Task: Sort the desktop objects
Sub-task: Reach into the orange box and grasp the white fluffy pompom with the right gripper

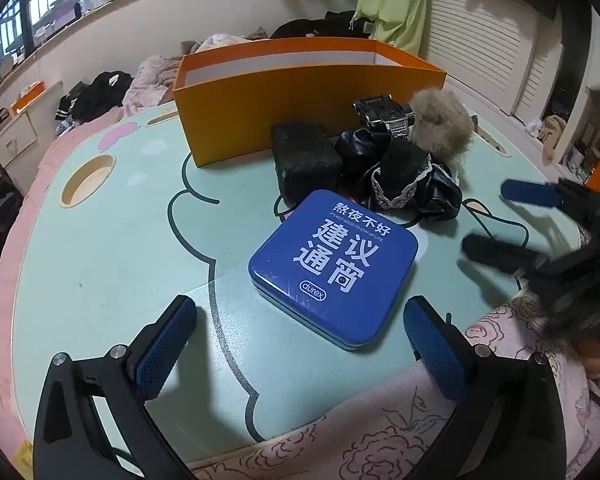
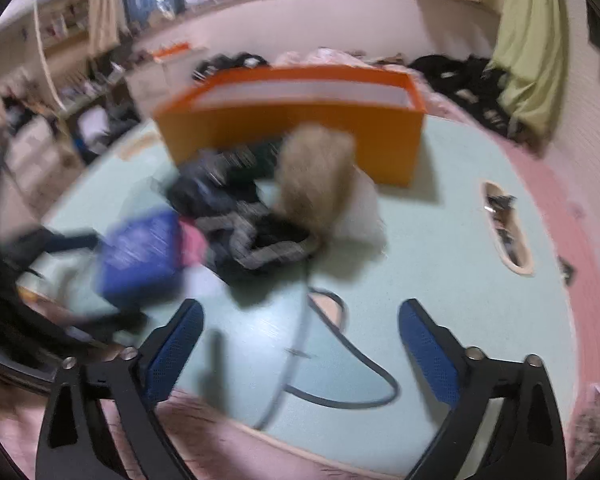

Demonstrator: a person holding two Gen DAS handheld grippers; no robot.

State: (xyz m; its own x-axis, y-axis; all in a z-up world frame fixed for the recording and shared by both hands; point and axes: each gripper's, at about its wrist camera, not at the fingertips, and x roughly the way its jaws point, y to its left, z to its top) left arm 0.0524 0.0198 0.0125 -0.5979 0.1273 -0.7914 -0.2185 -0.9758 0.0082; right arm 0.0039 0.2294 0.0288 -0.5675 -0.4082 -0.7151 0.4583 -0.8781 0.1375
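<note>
Left wrist view: the left hand-held gripper (image 1: 300,344) is spread wide and empty; the blue tin (image 1: 332,264) lies just ahead, centre frame, on the tabletop (image 1: 112,248); right one farther.

Black hand-held gripper (image 1: 300,344) — blue pads (image 1: 162,354).
</note>
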